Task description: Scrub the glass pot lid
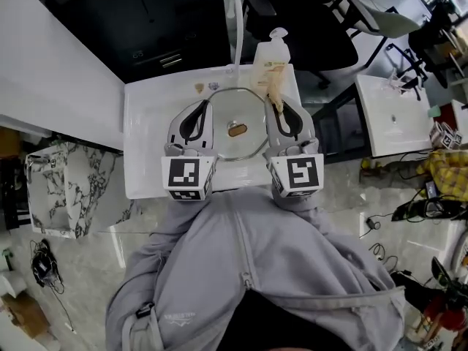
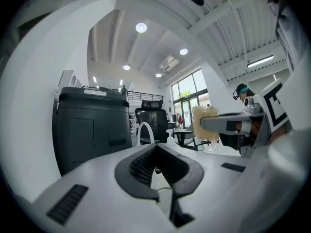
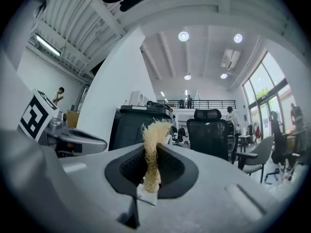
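Note:
The glass pot lid [image 1: 252,146], with a metal rim and a brown knob [image 1: 237,129], lies flat in the white sink [image 1: 146,123] in the head view. Both grippers are held level above it, side by side. My left gripper [image 1: 199,108] [image 2: 156,168] is shut, with nothing between its jaws. My right gripper [image 1: 282,108] [image 3: 151,176] is shut on a yellowish loofah scrubber [image 3: 152,147] [image 1: 275,92], which sticks out past the tips. The left gripper view also shows the scrubber [image 2: 204,122] at the right. The lid is in neither gripper view.
A white faucet [image 1: 236,20] and a soap pump bottle [image 1: 272,53] stand at the sink's back edge. A dark cabinet [image 2: 90,125] and a black office chair [image 3: 209,132] lie beyond. A second white sink unit [image 1: 395,112] is at the right, a marbled block [image 1: 58,189] at the left.

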The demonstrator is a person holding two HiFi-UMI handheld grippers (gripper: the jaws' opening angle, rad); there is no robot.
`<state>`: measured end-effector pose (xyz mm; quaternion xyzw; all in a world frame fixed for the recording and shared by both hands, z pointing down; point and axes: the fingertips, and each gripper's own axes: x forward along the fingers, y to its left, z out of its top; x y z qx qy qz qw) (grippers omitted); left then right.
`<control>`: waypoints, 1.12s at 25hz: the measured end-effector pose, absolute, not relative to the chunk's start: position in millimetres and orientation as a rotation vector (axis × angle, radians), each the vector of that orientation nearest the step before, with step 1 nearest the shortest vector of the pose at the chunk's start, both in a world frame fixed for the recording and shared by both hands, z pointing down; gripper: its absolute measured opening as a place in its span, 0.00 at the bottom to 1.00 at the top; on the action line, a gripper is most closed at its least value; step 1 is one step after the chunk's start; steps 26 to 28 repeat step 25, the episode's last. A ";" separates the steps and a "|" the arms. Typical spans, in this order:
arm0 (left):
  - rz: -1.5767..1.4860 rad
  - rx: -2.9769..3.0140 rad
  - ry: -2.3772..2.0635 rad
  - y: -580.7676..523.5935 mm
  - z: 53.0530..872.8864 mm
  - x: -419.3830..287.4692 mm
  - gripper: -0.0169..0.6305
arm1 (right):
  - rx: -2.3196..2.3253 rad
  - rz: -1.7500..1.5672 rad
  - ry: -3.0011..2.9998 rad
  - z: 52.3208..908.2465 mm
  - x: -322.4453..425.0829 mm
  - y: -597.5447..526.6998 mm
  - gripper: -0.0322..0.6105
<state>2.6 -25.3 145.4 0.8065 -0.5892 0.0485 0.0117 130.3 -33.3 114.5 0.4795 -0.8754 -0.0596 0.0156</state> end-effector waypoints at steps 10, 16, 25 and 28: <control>0.162 2.531 -1.833 -15.4 149.3 16.4 0.04 | 1.438 -0.043 -2.758 136.7 131.1 -31.1 0.10; 0.162 2.513 -1.846 -18.4 152.6 19.0 0.04 | 1.392 -0.046 -2.777 138.1 129.8 -34.3 0.10; 0.153 2.487 -1.875 -22.3 159.6 26.5 0.04 | 1.354 -0.031 -2.785 148.5 141.6 -40.4 0.10; 0.153 2.487 -1.875 -22.3 159.6 26.5 0.04 | 1.354 -0.031 -2.785 148.5 141.6 -40.4 0.10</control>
